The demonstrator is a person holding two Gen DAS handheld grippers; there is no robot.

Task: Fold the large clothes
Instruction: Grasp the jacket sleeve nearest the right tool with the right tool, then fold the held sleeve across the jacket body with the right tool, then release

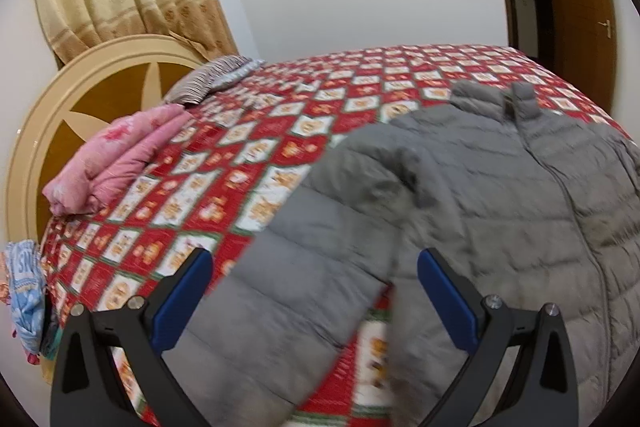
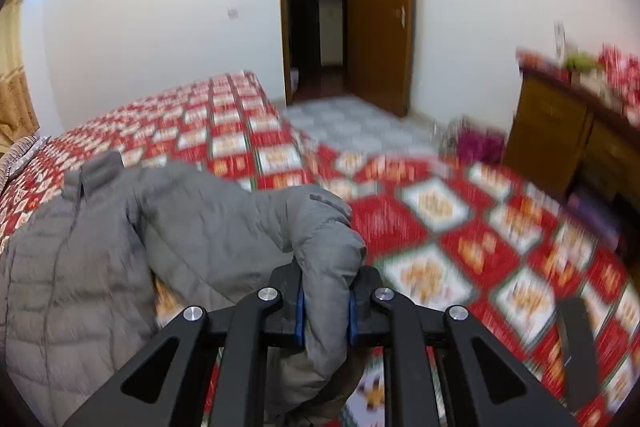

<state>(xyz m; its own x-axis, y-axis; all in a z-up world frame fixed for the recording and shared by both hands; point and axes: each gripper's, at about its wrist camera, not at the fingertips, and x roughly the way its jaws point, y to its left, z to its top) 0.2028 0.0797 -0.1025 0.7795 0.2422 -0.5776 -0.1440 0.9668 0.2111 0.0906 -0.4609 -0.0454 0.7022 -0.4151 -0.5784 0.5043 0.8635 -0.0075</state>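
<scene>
A: Right gripper?
B: Pinching a sleeve, lower centre of its frame.
A: Left gripper?
B: Spread wide over the other sleeve, gripping nothing.
A: Jacket?
B: Grey, quilted, lying on the bedspread, right half of left view.
A: Elsewhere?
B: Pink quilt at left; door top centre.

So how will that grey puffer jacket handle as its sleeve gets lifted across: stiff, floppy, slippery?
Probably floppy: the sleeve droops over either side of the right gripper, which is shut on it. Likely light for its bulk, since the grey puffer jacket is quilted and puffy. Its smooth shell may slide on the bedspread, so the body could drag along. The left gripper is open over the other sleeve.
</scene>
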